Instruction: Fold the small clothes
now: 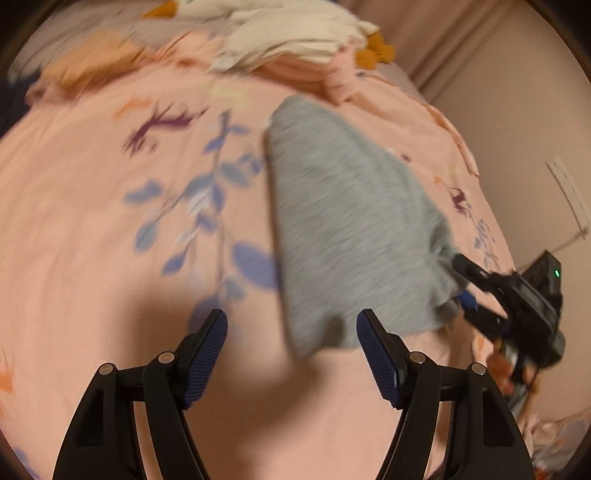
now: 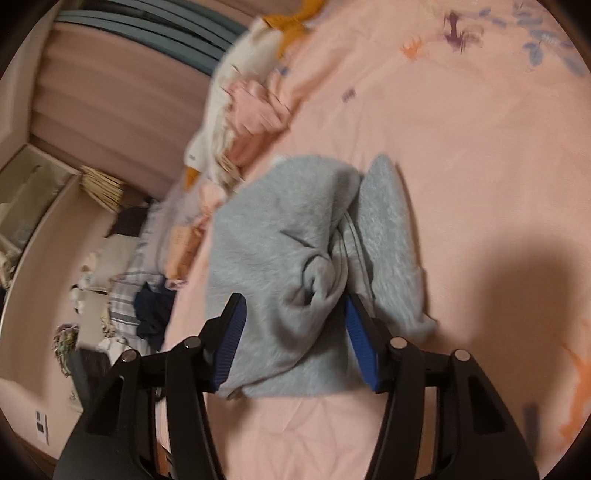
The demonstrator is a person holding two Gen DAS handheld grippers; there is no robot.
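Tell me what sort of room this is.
Most likely a bedroom. The work surface is a bed with a pink floral sheet, loose clothes are piled at its far edge, and curtains hang beside it.

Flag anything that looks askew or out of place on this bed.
The grey garment is bunched, not flat: one end is crumpled between the right gripper pads. The left gripper is open and empty. Other clothes lie heaped behind.

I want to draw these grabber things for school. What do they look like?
Each grabber is black plastic with two fingers. The left gripper and the right gripper match: flat finger pads covered in bumpy dark blue rubber, and round silver pins at the joints of angled black struts. Seen from the left camera, the right one has a boxy black body with a small green light.
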